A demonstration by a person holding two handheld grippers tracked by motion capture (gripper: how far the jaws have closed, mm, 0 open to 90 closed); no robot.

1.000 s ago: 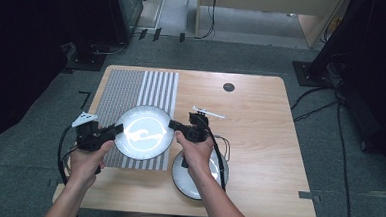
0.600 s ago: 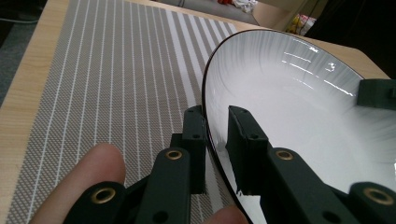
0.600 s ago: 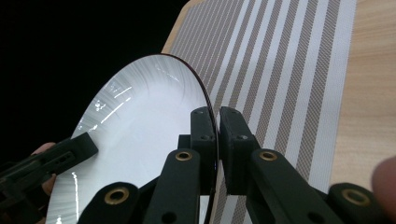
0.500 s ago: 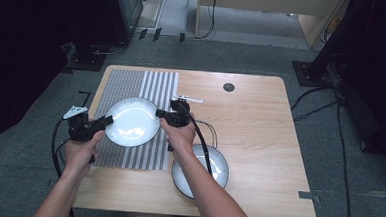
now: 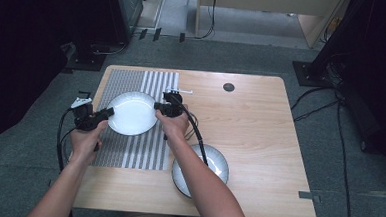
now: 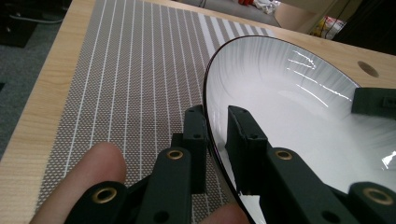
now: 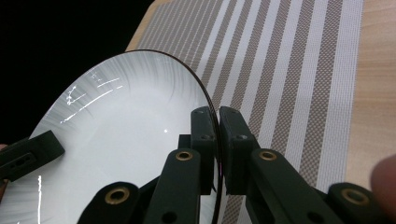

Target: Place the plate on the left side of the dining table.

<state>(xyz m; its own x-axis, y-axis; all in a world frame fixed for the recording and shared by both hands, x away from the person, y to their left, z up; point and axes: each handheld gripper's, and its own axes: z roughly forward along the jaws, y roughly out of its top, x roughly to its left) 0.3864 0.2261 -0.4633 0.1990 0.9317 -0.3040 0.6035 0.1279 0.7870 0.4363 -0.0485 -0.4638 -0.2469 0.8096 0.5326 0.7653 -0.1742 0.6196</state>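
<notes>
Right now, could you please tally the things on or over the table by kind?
Plates: 2, one held over the mat, one on the table
Mats: 1
Grippers: 2, left and right, each shut on the held plate's rim
Total: 5

Light wood tabletop (image 5: pixel 259 142), rounded corners, small dark round grommet (image 5: pixel 228 87) near far edge. Grey carpet floor (image 5: pixel 328 160) all round, black cables (image 5: pixel 311 102) trailing at right. Dark equipment stands (image 5: pixel 91 58) left and right, pale wooden furniture (image 5: pixel 266 7) at the back. Even overhead light, sides dim.
</notes>
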